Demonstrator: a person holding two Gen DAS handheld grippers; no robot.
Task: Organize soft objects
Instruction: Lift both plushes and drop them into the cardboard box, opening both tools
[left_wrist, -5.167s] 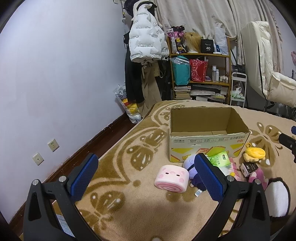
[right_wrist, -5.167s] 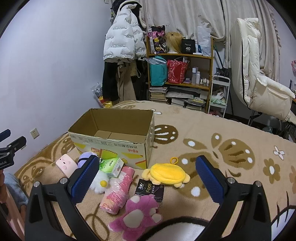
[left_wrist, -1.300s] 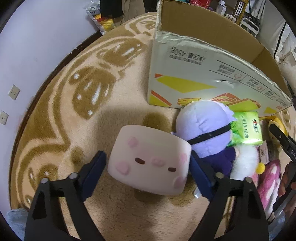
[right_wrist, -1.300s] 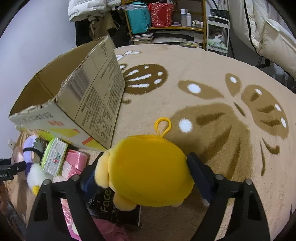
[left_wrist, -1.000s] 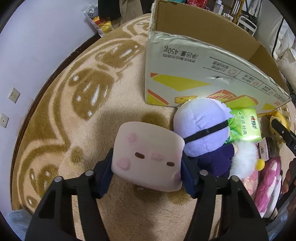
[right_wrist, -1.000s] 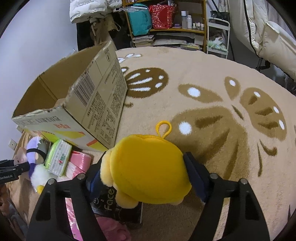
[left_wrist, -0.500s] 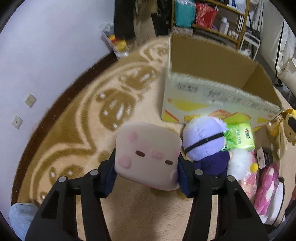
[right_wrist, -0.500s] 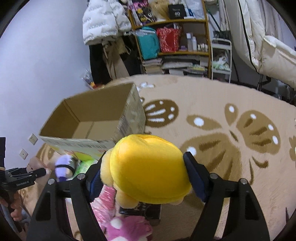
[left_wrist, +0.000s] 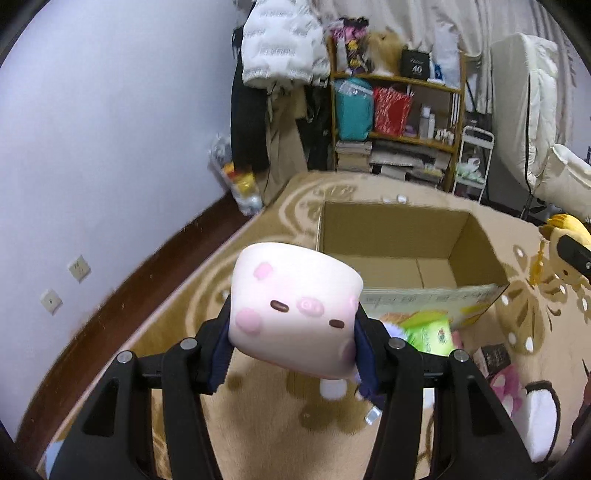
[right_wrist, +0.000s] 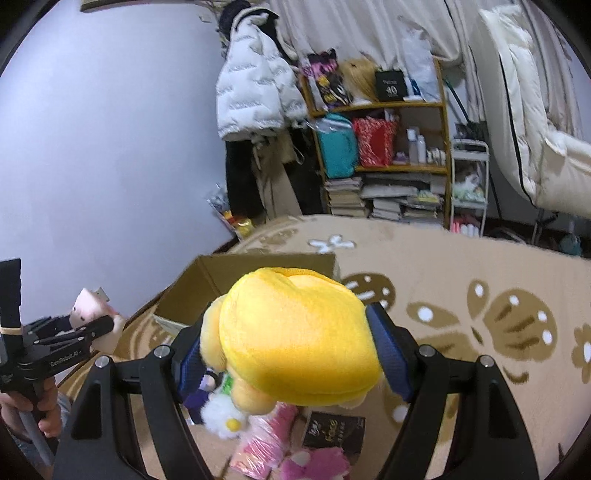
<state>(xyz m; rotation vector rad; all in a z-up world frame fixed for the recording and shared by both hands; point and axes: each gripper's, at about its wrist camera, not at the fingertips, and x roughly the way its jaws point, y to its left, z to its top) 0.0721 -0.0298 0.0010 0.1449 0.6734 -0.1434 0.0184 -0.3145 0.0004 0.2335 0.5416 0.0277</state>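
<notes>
My left gripper (left_wrist: 291, 350) is shut on a pink cube plush with a pig face (left_wrist: 295, 310), held in the air in front of the open cardboard box (left_wrist: 476, 243). In the right wrist view my right gripper (right_wrist: 288, 354) is shut on a yellow plush (right_wrist: 295, 332), which hangs over the near right side of the box (right_wrist: 221, 273). The same view shows the left gripper (right_wrist: 92, 328) with the pink plush (right_wrist: 88, 306) at far left. The yellow plush (left_wrist: 569, 229) shows at the right edge of the left wrist view. What I see of the box's inside is bare.
On the patterned carpet before the box lie a green tissue pack (left_wrist: 430, 332), a purple and white plush (right_wrist: 218, 410), a pink pack (right_wrist: 266, 439), a black packet (right_wrist: 334, 430) and a magenta plush (right_wrist: 314, 465). A cluttered shelf (right_wrist: 388, 147) and a white chair (right_wrist: 535, 129) stand behind.
Both grippers have lifted their plush toys off the carpet and risen. Both views have tilted up, so the box's inside and the back of the room now show.
</notes>
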